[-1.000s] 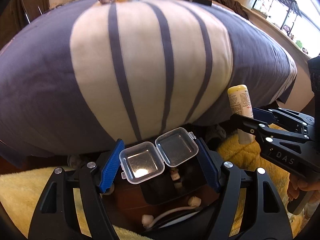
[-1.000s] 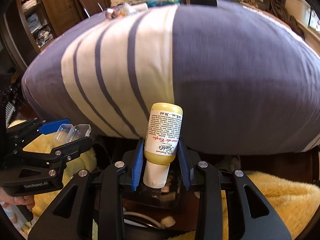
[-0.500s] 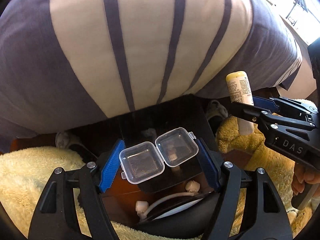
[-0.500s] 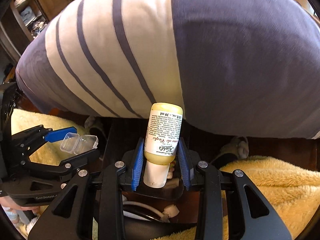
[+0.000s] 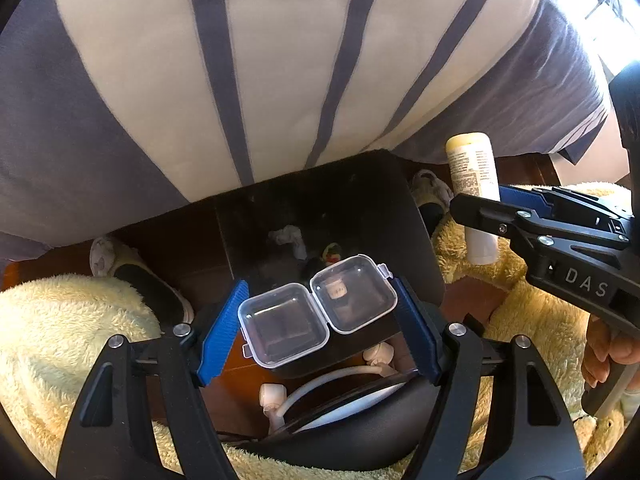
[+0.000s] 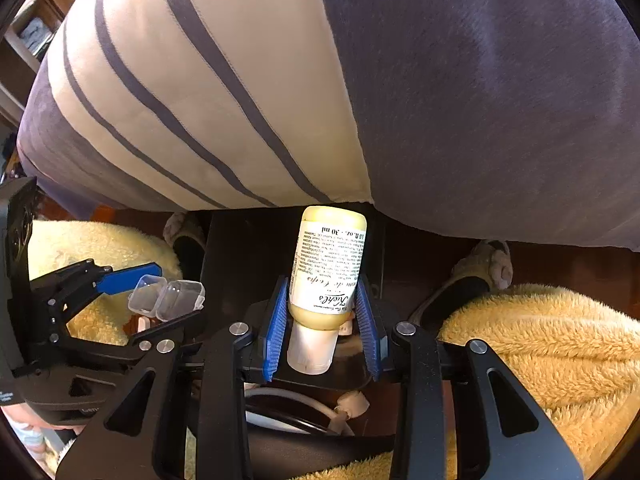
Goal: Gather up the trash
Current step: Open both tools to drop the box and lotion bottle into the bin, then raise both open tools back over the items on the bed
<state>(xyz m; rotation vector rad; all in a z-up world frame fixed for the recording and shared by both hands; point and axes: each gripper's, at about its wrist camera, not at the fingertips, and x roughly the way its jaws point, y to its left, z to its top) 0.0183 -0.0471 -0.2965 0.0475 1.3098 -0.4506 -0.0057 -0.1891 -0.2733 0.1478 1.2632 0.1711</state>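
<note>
Striped bedding (image 5: pixel 280 80) filled the background, its far end cut off. Left claw (image 5: pixel 320 316) pinched a clear hinged case (image 5: pixel 318 310) above a dark bin (image 5: pixel 340 208); right claw (image 6: pixel 322 320) pinched a Kiehl's bottle (image 6: pixel 330 264), "30 ml" legible.

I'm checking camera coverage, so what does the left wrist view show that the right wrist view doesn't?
Only the left wrist view: crumpled scraps inside the dark bin. Only the right wrist view: the printed front label of the lotion bottle and a shelf at far left. Both: the left gripper holding the clear hinged case, the right gripper holding the bottle, and the striped bedding.
</note>
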